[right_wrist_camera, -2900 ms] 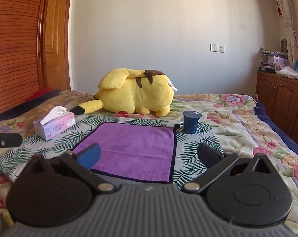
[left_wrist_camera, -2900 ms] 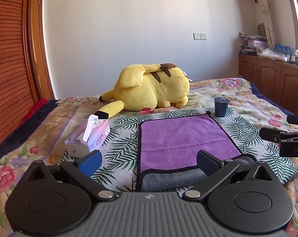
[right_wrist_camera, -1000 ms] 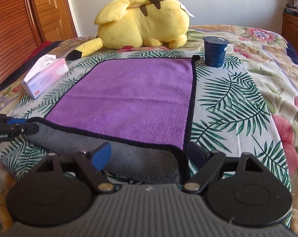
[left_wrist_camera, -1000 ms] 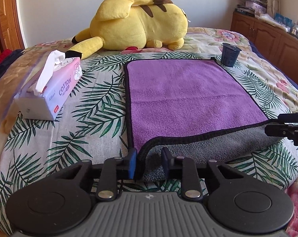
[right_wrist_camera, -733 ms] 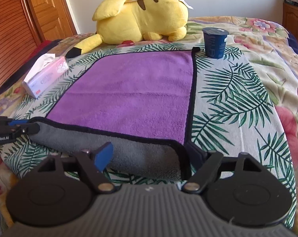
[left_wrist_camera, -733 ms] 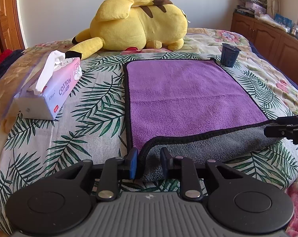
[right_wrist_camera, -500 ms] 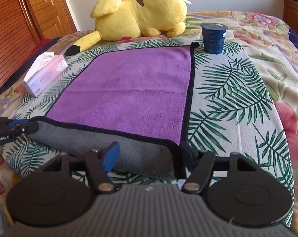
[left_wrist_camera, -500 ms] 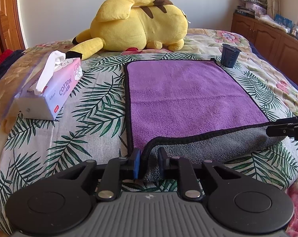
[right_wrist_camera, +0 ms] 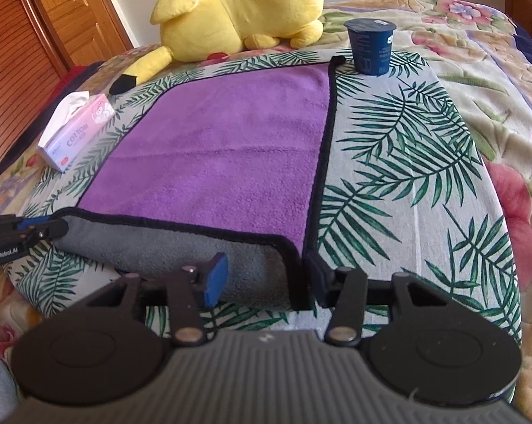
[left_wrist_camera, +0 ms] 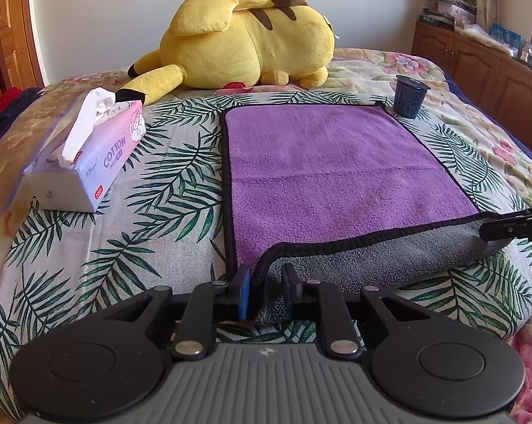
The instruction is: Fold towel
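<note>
A purple towel [left_wrist_camera: 329, 173] with black trim lies flat on the bed, and its near edge is turned up to show the grey underside [left_wrist_camera: 378, 261]. My left gripper [left_wrist_camera: 266, 291] is shut on the towel's near left corner and also shows in the right wrist view [right_wrist_camera: 36, 228]. My right gripper [right_wrist_camera: 266, 279] straddles the near right corner of the towel [right_wrist_camera: 223, 148]. Its jaws are closing, with the grey fold [right_wrist_camera: 251, 265] between them and a gap still showing. The right gripper's tips [left_wrist_camera: 513, 224] show at the right edge of the left wrist view.
A yellow plush toy [left_wrist_camera: 244, 42] lies beyond the towel. A tissue pack [left_wrist_camera: 89, 159] sits to the left and a dark blue cup [right_wrist_camera: 370, 46] stands at the far right corner. The bed edge runs just under both grippers. Wooden cabinets [left_wrist_camera: 477, 60] stand on the right.
Both grippers came down from above to the towel's near edge. The left jaws closed fully on the left corner. The right jaws narrowed steadily around the right corner.
</note>
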`<state>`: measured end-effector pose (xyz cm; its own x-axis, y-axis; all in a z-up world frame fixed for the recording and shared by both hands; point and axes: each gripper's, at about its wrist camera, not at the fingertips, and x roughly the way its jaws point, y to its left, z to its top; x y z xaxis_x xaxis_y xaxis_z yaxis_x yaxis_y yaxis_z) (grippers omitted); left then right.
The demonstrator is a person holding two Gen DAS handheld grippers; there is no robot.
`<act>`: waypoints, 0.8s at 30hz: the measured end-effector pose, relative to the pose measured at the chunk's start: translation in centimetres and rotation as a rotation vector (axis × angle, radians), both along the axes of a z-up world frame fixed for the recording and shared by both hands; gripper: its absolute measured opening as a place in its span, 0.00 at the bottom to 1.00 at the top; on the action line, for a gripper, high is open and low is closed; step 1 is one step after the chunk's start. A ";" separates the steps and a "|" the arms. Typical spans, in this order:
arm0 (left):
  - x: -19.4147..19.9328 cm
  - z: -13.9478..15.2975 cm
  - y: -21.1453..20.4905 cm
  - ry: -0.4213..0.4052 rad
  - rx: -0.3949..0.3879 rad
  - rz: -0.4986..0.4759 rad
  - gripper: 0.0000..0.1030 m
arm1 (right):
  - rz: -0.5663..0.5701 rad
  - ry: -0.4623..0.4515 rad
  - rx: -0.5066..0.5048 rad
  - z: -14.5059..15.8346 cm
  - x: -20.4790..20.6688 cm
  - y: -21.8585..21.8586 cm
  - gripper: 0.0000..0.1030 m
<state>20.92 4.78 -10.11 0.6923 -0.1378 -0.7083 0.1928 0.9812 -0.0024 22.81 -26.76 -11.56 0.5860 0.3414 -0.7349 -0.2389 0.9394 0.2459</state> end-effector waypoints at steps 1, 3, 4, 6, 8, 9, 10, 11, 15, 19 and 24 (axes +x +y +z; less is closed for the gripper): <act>0.0 0.0 0.0 0.000 0.000 0.000 0.00 | 0.001 -0.001 0.004 0.1 0.0 -0.1 0.39; -0.1 0.0 -0.1 -0.002 0.000 -0.001 0.00 | 0.001 -0.003 0.004 0.1 0.0 -0.2 0.32; -0.1 0.1 -0.2 -0.004 0.000 -0.001 0.00 | 0.001 -0.003 0.003 0.2 0.0 -0.2 0.29; -0.1 0.1 -0.2 -0.008 -0.003 -0.004 0.00 | -0.003 -0.004 -0.002 0.2 0.0 -0.3 0.25; -0.2 0.2 -0.3 -0.014 -0.001 -0.008 0.00 | -0.003 -0.005 -0.009 0.3 0.0 -0.3 0.21; -0.3 0.2 -0.3 -0.016 0.000 -0.010 0.00 | -0.001 -0.004 -0.012 0.3 0.1 -0.3 0.21; -0.3 0.2 -0.4 -0.016 -0.002 -0.012 0.00 | -0.001 -0.002 -0.016 0.2 0.1 -0.3 0.21; -0.3 0.2 -0.4 -0.015 -0.006 -0.013 0.00 | -0.005 0.001 -0.024 0.2 0.1 -0.3 0.21; -0.4 0.6 -0.6 -0.018 -0.020 -0.021 0.00 | -0.009 0.003 -0.028 0.0 0.2 -0.4 0.20; -0.5 0.9 -0.7 -0.024 -0.029 -0.028 0.00 | 0.010 -0.007 -0.034 0.1 0.0 -0.1 0.07; -0.7 1.4 -0.7 -0.041 -0.042 -0.031 0.00 | 0.004 -0.033 -0.036 0.5 -0.2 -0.1 0.05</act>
<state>20.24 4.06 -8.72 0.7157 -0.1889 -0.6724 0.2238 0.9740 -0.0354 22.65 -26.84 -11.06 0.6086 0.3177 -0.7271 -0.2498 0.9465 0.2044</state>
